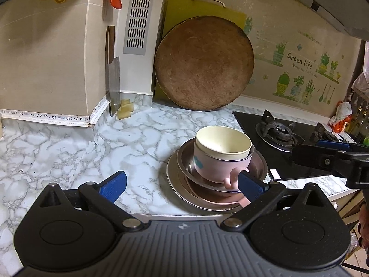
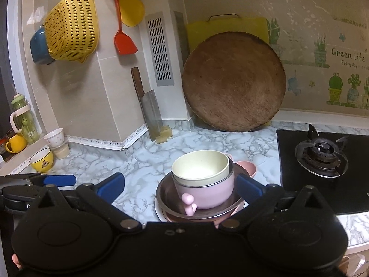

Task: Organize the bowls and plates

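Marble counter (image 1: pixel 69 143) fills the whole view, grey veins running far to the tiled wall; black gas hob (image 1: pixel 276 138) sits on the right of it; big round wooden chopping board (image 1: pixel 204 63) leans on the far wall, with a yellow cutting board (image 1: pixel 180 9) behind it; yellow colander (image 2: pixel 71 25) hangs high on the left wall, red spatula (image 2: pixel 123 37) just beside it; cleaver (image 2: pixel 150 106) stands tilted against the corner, far left. Now the stack, near me and just left of the hob: wide steel plate (image 1: pixel 177 175) at the bottom, a pink plate (image 1: pixel 221 198) on that, a steel bowl (image 1: pixel 186 154) on top of it, a pink cup (image 1: pixel 216 168) with its handle sitting in the steel bowl, and a cream bowl (image 1: pixel 222 142) nested inside the cup, all upright. My left claw (image 1: pixel 182 185) is spread wide and grips nothing; its right pad overlaps the cup's handle in my view, touching or not I cannot tell; its left pad hangs over bare marble. My right claw (image 2: pixel 180 188) is likewise released, fingers wide on either side of the pink cup, pads clear of it as far as I can see. Small yellow bowl (image 2: pixel 42 160) sits far left by the window ledge, well apart from the stack.
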